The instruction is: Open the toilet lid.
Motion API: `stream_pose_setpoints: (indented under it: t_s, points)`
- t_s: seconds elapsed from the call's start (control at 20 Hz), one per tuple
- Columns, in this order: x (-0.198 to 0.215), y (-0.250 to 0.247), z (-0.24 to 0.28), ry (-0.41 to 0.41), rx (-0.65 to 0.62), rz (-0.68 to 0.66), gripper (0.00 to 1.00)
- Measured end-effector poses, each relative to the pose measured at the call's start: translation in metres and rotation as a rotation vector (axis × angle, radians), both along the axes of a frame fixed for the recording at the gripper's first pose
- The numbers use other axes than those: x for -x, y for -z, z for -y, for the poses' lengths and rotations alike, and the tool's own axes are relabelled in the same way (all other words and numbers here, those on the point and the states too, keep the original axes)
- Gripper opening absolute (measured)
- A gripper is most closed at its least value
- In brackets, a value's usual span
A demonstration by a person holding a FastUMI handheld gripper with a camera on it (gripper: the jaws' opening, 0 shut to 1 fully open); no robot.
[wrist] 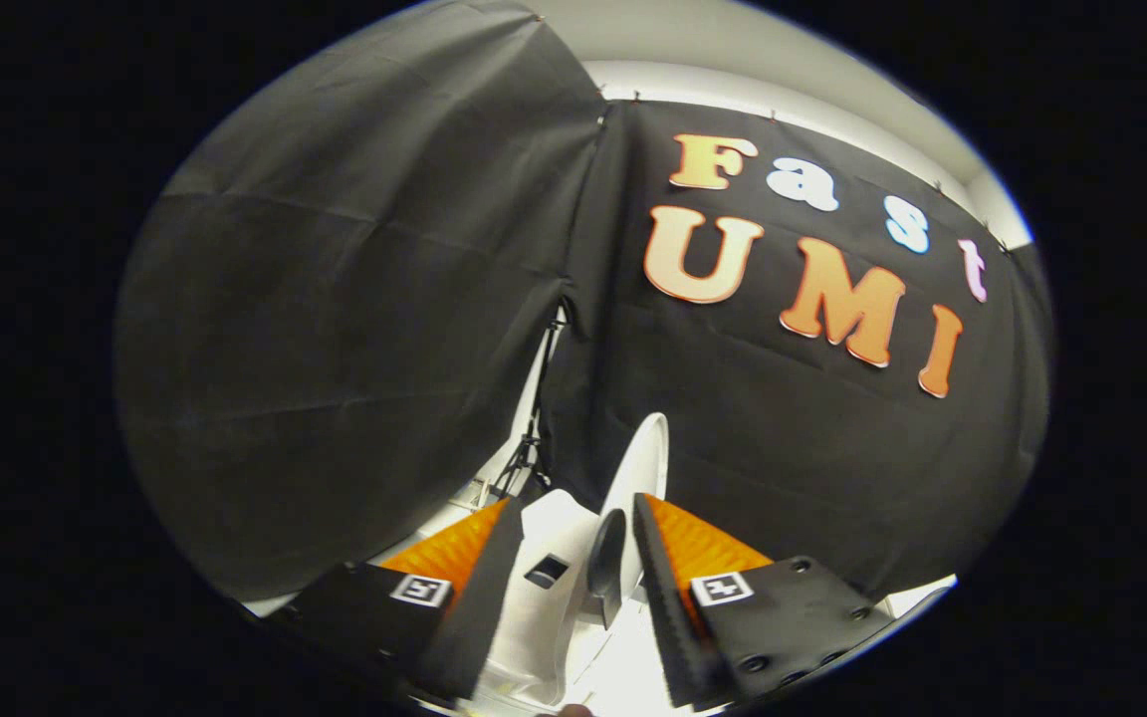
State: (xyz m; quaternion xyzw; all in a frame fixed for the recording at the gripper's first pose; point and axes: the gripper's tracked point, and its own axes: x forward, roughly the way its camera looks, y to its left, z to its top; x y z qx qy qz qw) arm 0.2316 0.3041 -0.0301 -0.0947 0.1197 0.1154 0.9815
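Note:
A small white toilet [544,597] stands between my fingers, with a dark square button [546,571] on its top. Its white lid [641,458] is raised upright and seen nearly edge-on, rising just beyond the right fingertip [645,513]. A darker grey oval part [605,563] stands upright beside the lid, inside the gap. My gripper [573,510] is open. The fingers stand well apart on either side of the toilet, and I see neither one pressing on the lid.
Black cloth walls close in behind and on both sides. In the gap where two cloths meet, a thin dark stand with cables [534,438] runs down to a white floor edge [454,513].

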Motion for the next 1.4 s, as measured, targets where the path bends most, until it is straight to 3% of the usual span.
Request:
stream_pose_setpoints:
  t_s: [0.15, 0.3, 0.55, 0.75, 1.1, 1.4]
  points:
    - [0.005, -0.025, -0.006, -0.046, -0.045, 0.043, 0.77]
    - [0.013, -0.06, 0.017, -0.029, -0.099, 0.119, 0.98]
    - [0.022, -0.098, 0.095, 0.055, -0.077, 0.197, 0.98]
    - [0.026, -0.104, 0.171, 0.137, -0.128, 0.221, 0.98]
    - [0.052, -0.075, 0.301, 0.293, -0.144, 0.191, 0.98]
    - [0.091, -0.038, 0.368, 0.364, -0.114, 0.153, 0.98]
